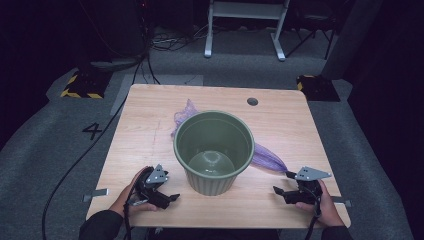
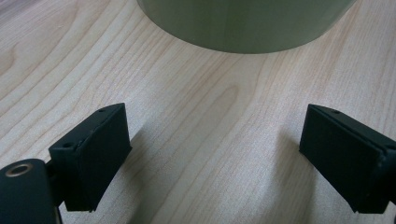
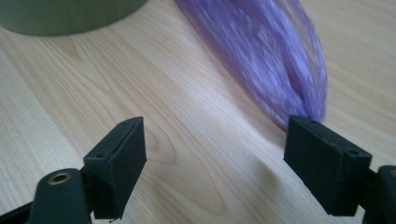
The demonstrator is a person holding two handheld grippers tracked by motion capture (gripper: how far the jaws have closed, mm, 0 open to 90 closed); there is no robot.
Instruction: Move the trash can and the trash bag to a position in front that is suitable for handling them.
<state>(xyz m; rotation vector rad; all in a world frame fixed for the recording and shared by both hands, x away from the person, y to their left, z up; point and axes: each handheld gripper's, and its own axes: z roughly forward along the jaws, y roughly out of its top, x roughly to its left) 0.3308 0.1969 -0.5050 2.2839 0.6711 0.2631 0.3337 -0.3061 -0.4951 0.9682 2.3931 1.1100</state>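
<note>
- I have a green ribbed plastic bin (image 1: 214,150) standing upright in the middle of the wooden counter (image 1: 145,125), mouth up and empty inside.
- A purple mesh bag (image 1: 267,159) lies flat under or behind the bin; one end pokes out at the far left of it, the other trails out toward my right side. I cannot tell whether the bin sits on it or just beside it.
- My left claw (image 1: 169,198) rests low at the near edge, to the left of the bin, jaws spread wide with nothing between them. In the left gripper view it faces the bin's base (image 2: 247,25), near but apart.
- My right claw (image 1: 284,186) sits at the near right, jaws equally wide and empty. In the right gripper view the mesh bag's tail (image 3: 275,56) reaches right up to one jaw, touching or nearly so.
- I judge both claws are parked flanking the bin, the right one lined up to pinch the bag's loose end.
</note>
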